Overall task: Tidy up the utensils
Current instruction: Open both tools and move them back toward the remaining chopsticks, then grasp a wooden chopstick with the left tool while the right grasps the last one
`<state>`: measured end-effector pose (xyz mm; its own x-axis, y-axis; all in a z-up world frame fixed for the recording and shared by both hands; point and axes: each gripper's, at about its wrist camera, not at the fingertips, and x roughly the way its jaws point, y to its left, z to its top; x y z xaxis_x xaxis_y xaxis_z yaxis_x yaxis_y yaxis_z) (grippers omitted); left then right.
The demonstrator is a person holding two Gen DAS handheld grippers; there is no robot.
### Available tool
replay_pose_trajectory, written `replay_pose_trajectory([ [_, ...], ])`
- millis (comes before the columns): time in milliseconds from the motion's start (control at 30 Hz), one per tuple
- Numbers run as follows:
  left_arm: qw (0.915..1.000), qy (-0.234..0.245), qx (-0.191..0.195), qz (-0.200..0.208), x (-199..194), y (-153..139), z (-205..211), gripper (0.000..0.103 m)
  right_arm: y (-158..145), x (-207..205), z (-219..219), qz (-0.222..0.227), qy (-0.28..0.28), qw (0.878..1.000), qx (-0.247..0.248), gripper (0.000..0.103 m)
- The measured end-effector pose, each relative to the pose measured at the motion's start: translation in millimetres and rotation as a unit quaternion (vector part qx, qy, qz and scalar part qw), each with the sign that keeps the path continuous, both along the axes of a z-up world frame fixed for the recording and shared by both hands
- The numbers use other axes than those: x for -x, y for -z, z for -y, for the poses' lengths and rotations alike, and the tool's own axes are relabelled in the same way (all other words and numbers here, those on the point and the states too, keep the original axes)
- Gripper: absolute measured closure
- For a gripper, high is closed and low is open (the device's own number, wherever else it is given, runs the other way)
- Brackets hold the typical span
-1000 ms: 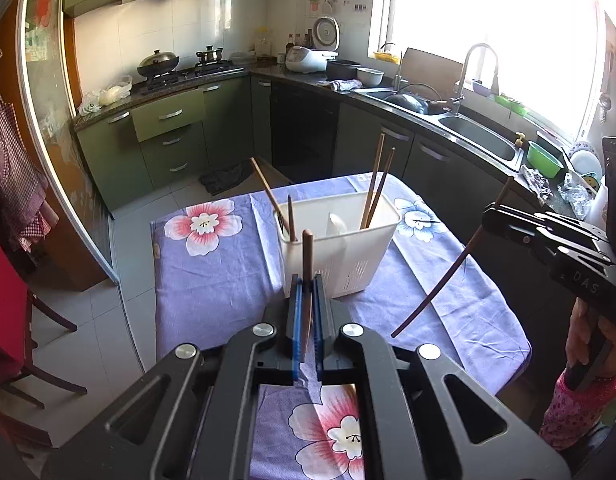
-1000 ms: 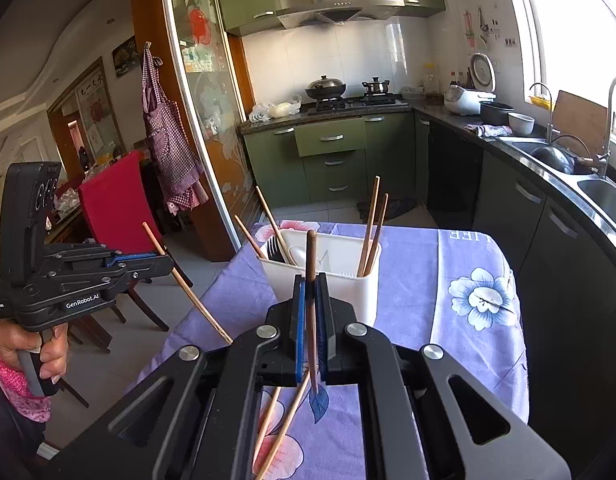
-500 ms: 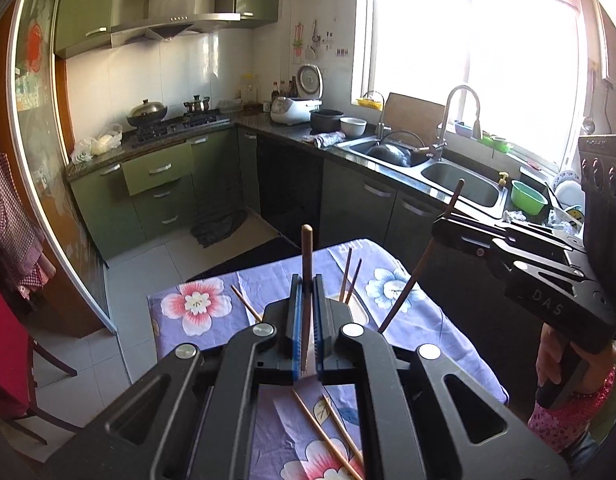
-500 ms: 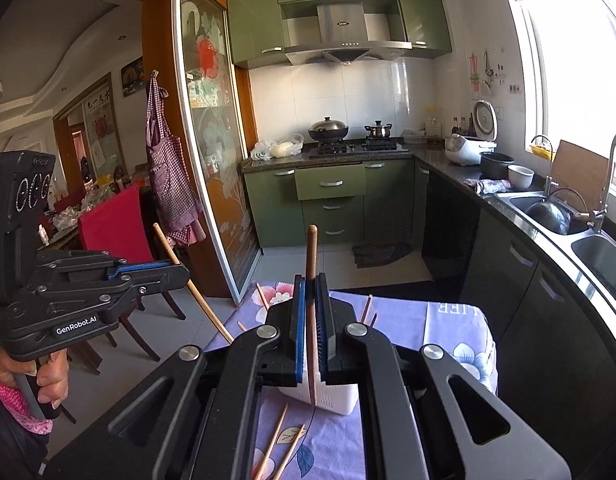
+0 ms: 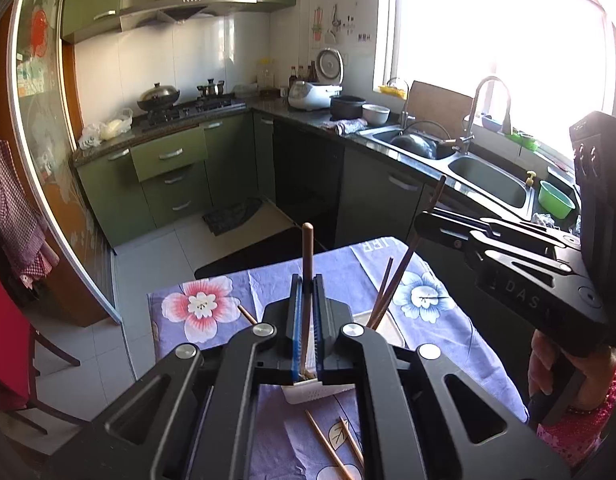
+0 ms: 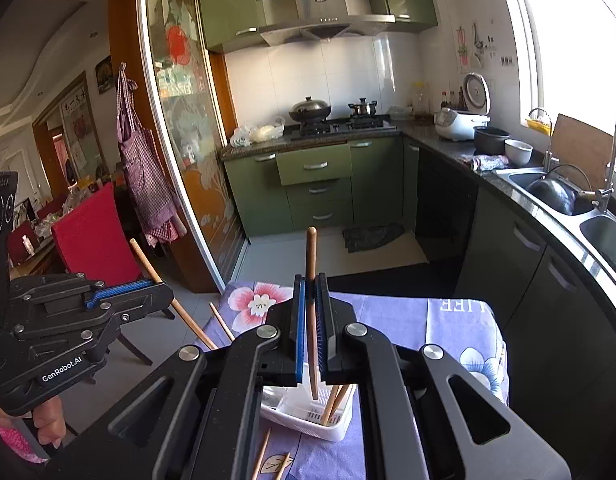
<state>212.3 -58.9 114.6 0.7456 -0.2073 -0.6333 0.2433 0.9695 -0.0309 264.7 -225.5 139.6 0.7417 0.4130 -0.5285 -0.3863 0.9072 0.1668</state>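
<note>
Your left gripper (image 5: 306,308): jaws pinching one brown chopstick (image 5: 306,256), long axis upright, tip up. Below it: white utensil basket (image 6: 308,420) on the purple-clothed bench (image 5: 212,280), chopsticks leaning inside. Your right gripper (image 6: 309,312): jaws pinching another chopstick (image 6: 311,256), upright.

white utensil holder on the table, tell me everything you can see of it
The white utensil holder is a rectangular plastic bin with small slots low in its wall. It stands on the purple floral tablecloth, largely hidden behind the gripper in both views. Brown wooden chopsticks lean inside it, ends poking above the rim. More chopsticks lie loose on the cloth beside it. No gripper touches it.
</note>
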Motion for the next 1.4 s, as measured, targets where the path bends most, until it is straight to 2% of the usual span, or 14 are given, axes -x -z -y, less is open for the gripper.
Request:
replay_pose_trajectory([
  [133, 0.9992, 0.004, 0.001, -0.041, -10, 24, 0, 0.098, 35, -12, -6, -0.032, -0.012, 0.999, 0.005, 0.097],
  [200, 0.9989, 0.002, -0.001, -0.047, -11, 29, -1, 0.093, 45, -10, -6, -0.036, -0.019, 0.999, 0.001, 0.097],
  [267, 0.999, 0.0, -0.003, -0.045, -9, 29, -1, 0.085, 45, -5, -7, -0.034, -0.023, 0.999, 0.002, 0.096],
  [400, 0.9994, -0.002, -0.003, -0.034, 4, 21, -3, 0.083, 34, 22, 0, -0.014, -0.028, 0.999, -0.007, 0.096],
  [467, 0.9997, 0.0, -0.004, -0.025, 17, 17, -2, 0.083, 28, 42, 6, 0.001, -0.029, 0.999, -0.014, 0.093],
  [600, 0.9996, 0.003, -0.007, -0.028, 43, 24, -3, 0.078, 35, 89, 29, 0.015, -0.031, 0.999, -0.023, 0.089],
  [700, 0.9987, -0.002, -0.012, -0.05, 59, 50, -4, 0.077, 58, 121, 46, 0.01, -0.022, 0.999, -0.023, 0.089],
  [833, 0.9964, -0.02, -0.02, -0.08, 72, 102, -6, 0.078, 105, 155, 65, -0.012, 0.014, 1.0, -0.015, 0.086],
  [933, 0.9925, -0.037, -0.013, -0.115, 70, 145, -6, 0.078, 143, 169, 78, -0.043, 0.033, 0.998, -0.022, 0.086],
  [1033, 0.9877, -0.061, -0.023, -0.142, 62, 181, -1, 0.078, 172, 177, 91, -0.072, 0.047, 0.996, -0.041, 0.086],
  [1200, 0.9792, -0.093, -0.04, -0.176, 43, 220, 6, 0.078, 201, 185, 108, -0.1, 0.062, 0.991, -0.06, 0.086],
  [1300, 0.9746, -0.104, -0.045, -0.193, 34, 236, 10, 0.078, 208, 181, 110, -0.108, 0.064, 0.99, -0.065, 0.078],
  [1400, 0.9705, -0.113, -0.052, -0.206, 27, 248, 15, 0.078, 213, 180, 112, -0.112, 0.062, 0.989, -0.072, 0.077],
])
